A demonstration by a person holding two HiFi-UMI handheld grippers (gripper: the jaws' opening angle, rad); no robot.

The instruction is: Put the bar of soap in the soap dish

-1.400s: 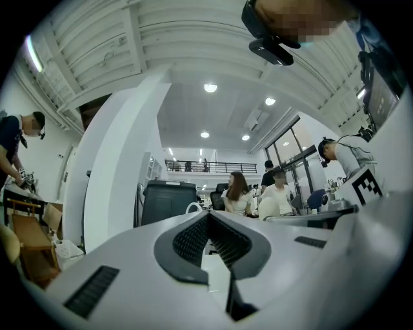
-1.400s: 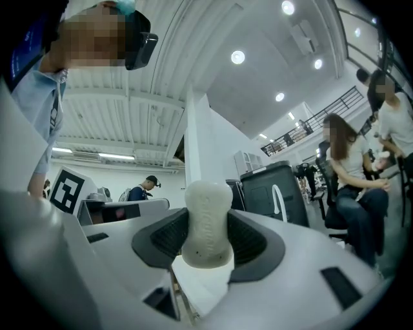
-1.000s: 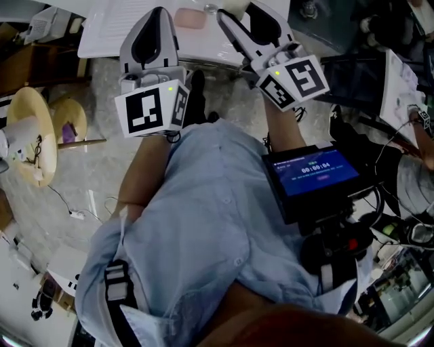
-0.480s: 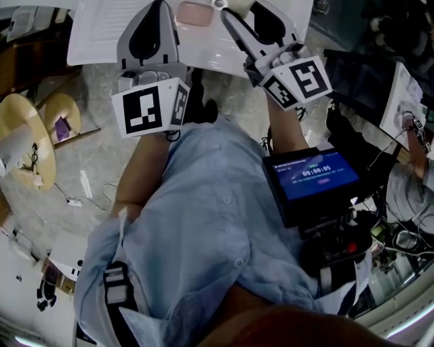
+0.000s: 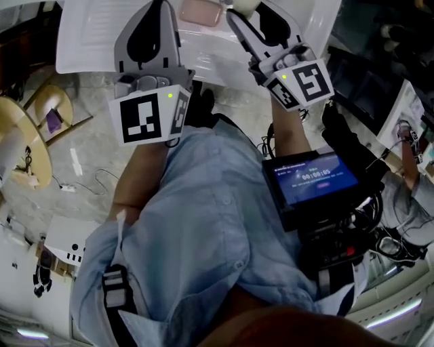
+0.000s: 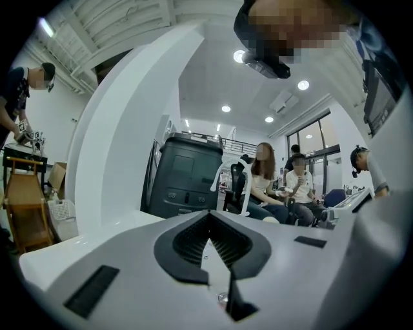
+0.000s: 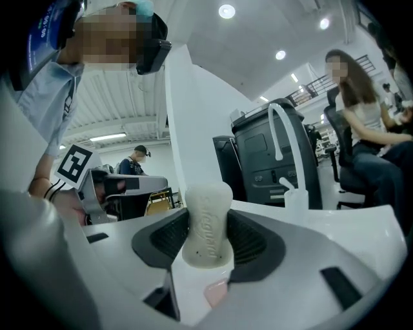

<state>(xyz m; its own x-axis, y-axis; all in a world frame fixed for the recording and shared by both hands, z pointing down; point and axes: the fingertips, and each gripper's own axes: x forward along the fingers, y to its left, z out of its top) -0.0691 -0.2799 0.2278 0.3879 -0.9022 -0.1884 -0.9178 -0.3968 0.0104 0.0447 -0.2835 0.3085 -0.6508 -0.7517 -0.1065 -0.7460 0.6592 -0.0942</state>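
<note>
A cream bar of soap (image 7: 208, 222) stands upright between the pads of my right gripper (image 7: 206, 243), which is shut on it. In the head view that gripper (image 5: 239, 15) reaches over the white table (image 5: 88, 41), and the soap (image 5: 245, 5) shows at the top edge. The pink soap dish (image 5: 200, 12) lies on the table just left of the soap. It also shows as a pink patch (image 7: 216, 293) under the jaws. My left gripper (image 5: 161, 7) hovers to the left of the dish. Its jaws (image 6: 209, 227) are shut with nothing between them.
A screen unit (image 5: 315, 179) hangs at the person's chest on the right. A yellow round stand (image 5: 20, 142) sits on the floor at left. A dark machine (image 6: 187, 180) and seated people (image 6: 264, 187) are beyond the table. A white curved spout (image 7: 279, 129) rises past the soap.
Both grippers have edged a little farther over the white table. The soap has stayed in the right gripper, and the left jaws have stayed shut.
</note>
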